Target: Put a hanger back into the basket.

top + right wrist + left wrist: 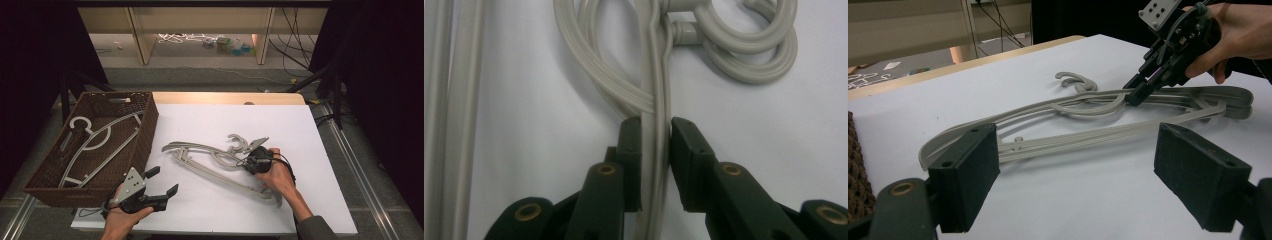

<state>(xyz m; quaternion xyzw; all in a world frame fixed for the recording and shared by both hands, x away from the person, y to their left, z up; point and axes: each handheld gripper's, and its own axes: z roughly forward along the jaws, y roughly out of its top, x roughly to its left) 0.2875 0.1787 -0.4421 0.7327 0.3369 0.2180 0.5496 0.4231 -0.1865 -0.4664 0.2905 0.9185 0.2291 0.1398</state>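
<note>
While the right hand [280, 175] reaches in from five o'clock, the right gripper [655, 150] pinches a bar of the upper grey hanger [215, 160] at the table [300, 130] centre. At seven o'clock the left gripper [160, 182] hovers, jaws spread. High view adds a wicker basket [145, 135] at nine o'clock
</note>
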